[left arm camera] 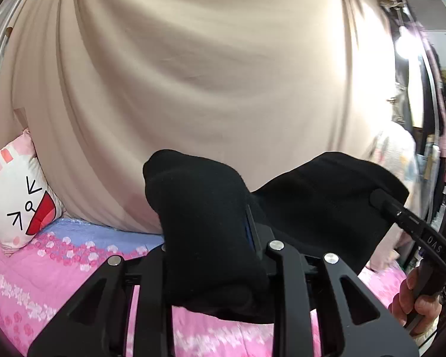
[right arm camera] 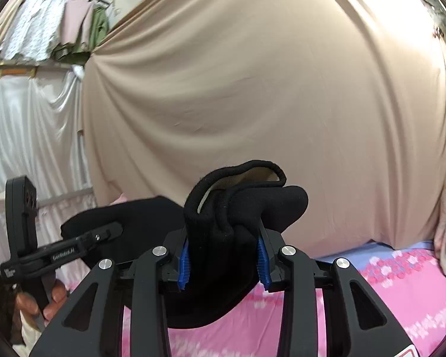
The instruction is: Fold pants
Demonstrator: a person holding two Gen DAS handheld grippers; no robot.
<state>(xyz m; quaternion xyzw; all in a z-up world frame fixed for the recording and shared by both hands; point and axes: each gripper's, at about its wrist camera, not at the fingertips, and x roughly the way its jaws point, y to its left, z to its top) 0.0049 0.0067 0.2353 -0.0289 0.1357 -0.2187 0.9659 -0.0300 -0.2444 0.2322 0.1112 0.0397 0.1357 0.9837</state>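
Observation:
The black pants (left arm camera: pixel 211 226) hang lifted above the bed, held by both grippers. My left gripper (left arm camera: pixel 214 250) is shut on a bunched edge of the pants, which drapes over and hides its fingers. The cloth stretches right to my right gripper (left arm camera: pixel 401 214), seen from the side. In the right wrist view my right gripper (right arm camera: pixel 223 255) is shut on a bunched black edge of the pants (right arm camera: pixel 238 208) between its blue pads (right arm camera: pixel 183 264). The left gripper (right arm camera: pixel 104 235) shows at the left, clamped on the same cloth.
A pink floral bedspread (left arm camera: pixel 59 273) lies below. A cartoon-face pillow (left arm camera: pixel 15 196) leans at the left. A beige curtain (left arm camera: pixel 208 74) hangs close behind. Clothes hang on a rack (right arm camera: pixel 50 29) at upper left, and more clothes (left arm camera: pixel 407 119) hang at the right.

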